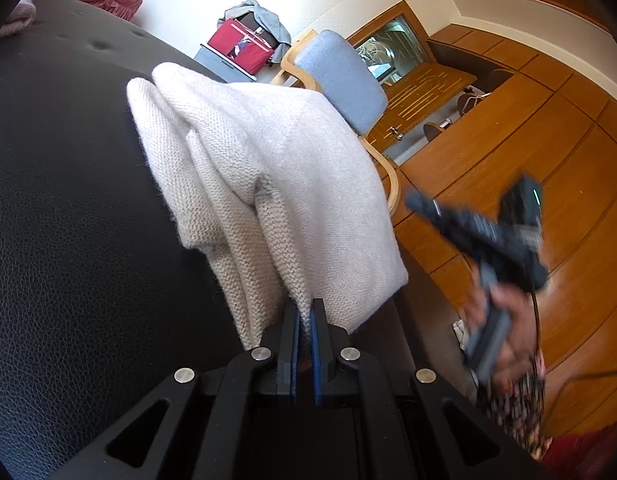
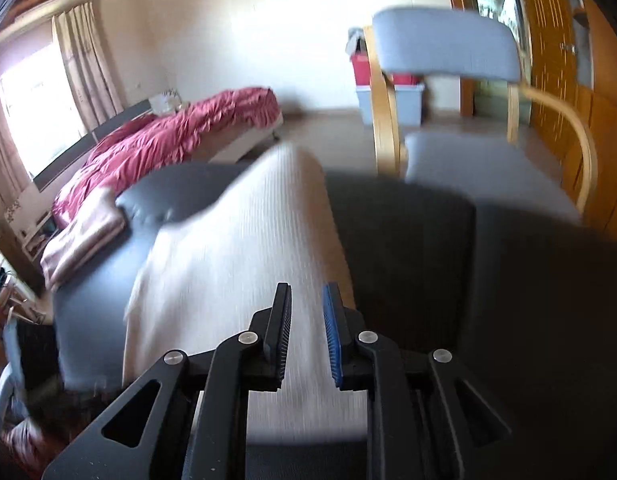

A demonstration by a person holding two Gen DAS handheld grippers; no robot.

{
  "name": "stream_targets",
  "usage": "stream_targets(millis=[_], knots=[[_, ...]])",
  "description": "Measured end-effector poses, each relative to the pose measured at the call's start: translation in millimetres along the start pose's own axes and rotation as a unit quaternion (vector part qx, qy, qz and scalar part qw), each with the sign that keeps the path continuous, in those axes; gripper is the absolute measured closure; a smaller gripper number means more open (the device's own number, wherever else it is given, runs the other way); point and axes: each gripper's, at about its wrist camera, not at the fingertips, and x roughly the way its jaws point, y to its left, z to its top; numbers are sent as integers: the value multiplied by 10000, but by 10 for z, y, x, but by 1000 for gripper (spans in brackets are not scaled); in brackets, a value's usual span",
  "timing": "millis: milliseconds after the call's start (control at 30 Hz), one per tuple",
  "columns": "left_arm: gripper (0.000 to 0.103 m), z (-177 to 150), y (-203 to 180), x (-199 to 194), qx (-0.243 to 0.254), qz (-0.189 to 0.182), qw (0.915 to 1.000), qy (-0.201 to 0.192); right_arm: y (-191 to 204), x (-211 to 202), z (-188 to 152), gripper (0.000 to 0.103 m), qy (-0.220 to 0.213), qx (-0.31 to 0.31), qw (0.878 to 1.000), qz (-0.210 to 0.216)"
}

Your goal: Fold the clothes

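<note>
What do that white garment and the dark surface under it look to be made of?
The garment looks like a soft cream knit, perhaps wool: rows of stitches and fuzzy edges show. The surface looks like black leather or an imitation: fine pebbled grain, slight sheen, button dimples. The left gripper pinches the knit.

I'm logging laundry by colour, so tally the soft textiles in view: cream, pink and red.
Cream knit garment, pinched in the left gripper jaws: 1
Pink folded cloth: 1
Red ruffled bedcover: 1
Total: 3
</note>
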Motion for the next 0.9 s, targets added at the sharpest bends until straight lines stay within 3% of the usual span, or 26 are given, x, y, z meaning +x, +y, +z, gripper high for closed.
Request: stream_targets(millis=[167, 267, 333, 467, 533, 667, 767, 900], knots=[[99, -27, -3, -24, 88, -18, 10000, -8, 52, 714, 651, 85, -74, -294, 9992, -245], [99, -25, -39, -7, 132, -22, 9999, -7, 85, 1171, 858, 85, 322, -441, 9978, -372], [99, -28, -51, 6, 194, -61, 9998, 27, 171, 1442, 962, 82, 582, -596, 9964, -123], [99, -31, -87, 31, 314, -101, 9994, 93, 536, 1534, 770, 82, 538, -1496, 9871, -170], [99, -33, -79, 24, 307, -150, 9994, 104, 632, 1623, 683, 82, 340, -1926, 9796, -454], [98, -46, -54, -125, 63, -662, 9978, 78, 601, 1728, 631, 82, 217, -1980, 9784, -555], [98, 146, -138, -350, -280, -968, 9942, -380, 556, 1641, 677, 82, 181, -1855, 9816, -421], [95, 708, -369, -483, -231, -267, 9943, -1005, 440, 1564, 674, 82, 156, -1739, 9840, -344]])
